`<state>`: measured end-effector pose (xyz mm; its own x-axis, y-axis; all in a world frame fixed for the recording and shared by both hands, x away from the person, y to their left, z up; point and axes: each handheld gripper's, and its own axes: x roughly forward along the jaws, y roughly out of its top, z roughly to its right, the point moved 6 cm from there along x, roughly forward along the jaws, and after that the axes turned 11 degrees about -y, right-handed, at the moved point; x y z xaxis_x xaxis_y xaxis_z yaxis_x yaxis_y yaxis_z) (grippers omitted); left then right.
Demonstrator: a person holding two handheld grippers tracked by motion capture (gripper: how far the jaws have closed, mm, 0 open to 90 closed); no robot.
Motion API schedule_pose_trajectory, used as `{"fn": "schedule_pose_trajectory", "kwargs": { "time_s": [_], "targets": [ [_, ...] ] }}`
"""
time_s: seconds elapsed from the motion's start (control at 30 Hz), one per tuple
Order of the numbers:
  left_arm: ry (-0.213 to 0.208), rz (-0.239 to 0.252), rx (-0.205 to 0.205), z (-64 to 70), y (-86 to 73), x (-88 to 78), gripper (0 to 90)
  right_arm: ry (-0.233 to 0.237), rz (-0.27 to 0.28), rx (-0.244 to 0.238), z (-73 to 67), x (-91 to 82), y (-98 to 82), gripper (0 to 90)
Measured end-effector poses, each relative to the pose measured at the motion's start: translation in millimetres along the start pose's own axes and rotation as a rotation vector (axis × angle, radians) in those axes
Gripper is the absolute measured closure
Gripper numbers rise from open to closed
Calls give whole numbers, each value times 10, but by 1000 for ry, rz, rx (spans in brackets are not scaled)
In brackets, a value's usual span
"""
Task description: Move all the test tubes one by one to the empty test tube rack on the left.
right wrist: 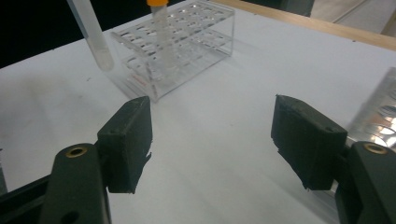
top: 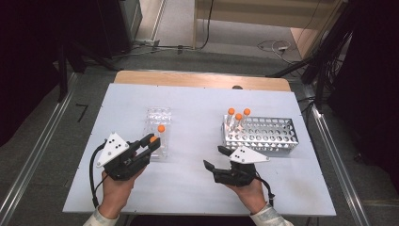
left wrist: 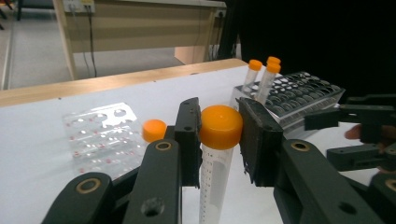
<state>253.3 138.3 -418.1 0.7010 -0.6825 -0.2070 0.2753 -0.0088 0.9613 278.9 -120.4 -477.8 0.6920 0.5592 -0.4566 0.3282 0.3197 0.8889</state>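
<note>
1. The tube [left wrist: 215,172] clamped in the left gripper [left wrist: 218,140] is frosted clear plastic; its orange cap [left wrist: 221,126] is smooth and matt.
2. The rack [top: 158,134] just beyond that gripper is glossy clear plastic.
3. The rack [top: 269,136] beyond the right gripper [top: 217,157] is shiny perforated metal.
4. Gripper pads [right wrist: 130,140] are matt black and rough-edged.
5. The tabletop [top: 197,117] is smooth and matt white.

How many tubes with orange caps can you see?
5: three stand in the metal rack, one stands in the clear rack, and one tube is held in the left gripper.
</note>
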Motion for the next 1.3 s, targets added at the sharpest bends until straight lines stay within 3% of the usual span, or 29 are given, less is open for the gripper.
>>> {"fn": "schedule_pose_trajectory", "kwargs": {
  "time_s": [0.33,0.73,1.03,1.3],
  "targets": [
    [51,-5,-3,-216,137,53,702,-44,15,38,239,-150,-34,279],
    [125,2,35,-408,283,163,704,-59,18,53,320,-188,-45,282],
    [172,-15,70,-490,232,303,704,-59,22,56,324,-196,-42,283],
    [180,-29,86,-503,123,382,704,-60,24,58,328,-196,-41,284]
  ]
}}
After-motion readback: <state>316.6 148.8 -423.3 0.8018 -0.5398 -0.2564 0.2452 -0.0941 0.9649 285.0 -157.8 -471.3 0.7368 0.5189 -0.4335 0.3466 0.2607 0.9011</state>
